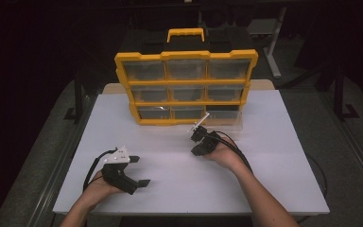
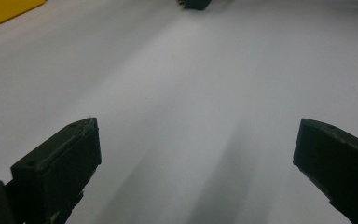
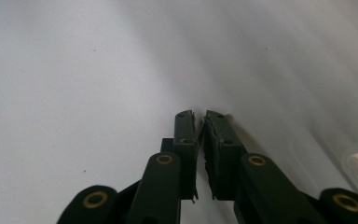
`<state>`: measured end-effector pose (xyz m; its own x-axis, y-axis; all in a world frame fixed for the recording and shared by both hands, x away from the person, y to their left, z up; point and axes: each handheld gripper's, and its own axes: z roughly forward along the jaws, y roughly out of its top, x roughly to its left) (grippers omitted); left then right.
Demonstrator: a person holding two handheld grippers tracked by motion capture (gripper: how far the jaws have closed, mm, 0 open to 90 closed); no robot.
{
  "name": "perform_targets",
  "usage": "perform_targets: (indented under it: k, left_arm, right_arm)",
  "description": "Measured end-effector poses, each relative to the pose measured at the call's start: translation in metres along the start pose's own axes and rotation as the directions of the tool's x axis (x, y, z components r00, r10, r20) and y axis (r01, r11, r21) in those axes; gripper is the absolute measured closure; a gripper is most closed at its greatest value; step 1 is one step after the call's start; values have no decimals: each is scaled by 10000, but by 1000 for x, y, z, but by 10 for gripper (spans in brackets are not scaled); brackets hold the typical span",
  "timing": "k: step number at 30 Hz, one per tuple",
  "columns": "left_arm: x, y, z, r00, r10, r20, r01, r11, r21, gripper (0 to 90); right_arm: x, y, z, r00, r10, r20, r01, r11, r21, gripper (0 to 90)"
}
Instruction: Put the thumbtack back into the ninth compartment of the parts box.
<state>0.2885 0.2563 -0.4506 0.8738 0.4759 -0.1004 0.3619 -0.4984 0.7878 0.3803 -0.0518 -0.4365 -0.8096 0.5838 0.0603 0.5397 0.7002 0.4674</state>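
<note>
The yellow organizer (image 1: 186,87) is standing upright at the worktop's (image 1: 170,179) far edge, its clear drawers (image 1: 185,69) showing no discernible contents, while the right tool (image 1: 197,138) is resting clenched on nothing just before a pulled-out bottom-right drawer (image 1: 224,117) and the left tool (image 1: 139,170) is lying released nearby.

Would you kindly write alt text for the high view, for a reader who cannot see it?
A yellow organizer with nine clear drawers stands upright at the far side of a white table. The person's right gripper, jaws shut, hovers before its bottom right drawer, which sticks out; the left gripper rests open near the front edge.
</note>
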Motion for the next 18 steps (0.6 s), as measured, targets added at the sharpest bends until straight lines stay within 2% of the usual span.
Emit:
perform_targets:
  k: [7,18]
  left_arm:
    - [0,0,0,10000,-6,-4,6,10000,1,6]
    - [0,0,0,10000,-14,-10,14,10000,-31,6]
  right_arm:
    - [1,0,0,10000,26,36,-26,10000,39,861]
    - [0,1,-1,9999,-73,103,73,10000,32,868]
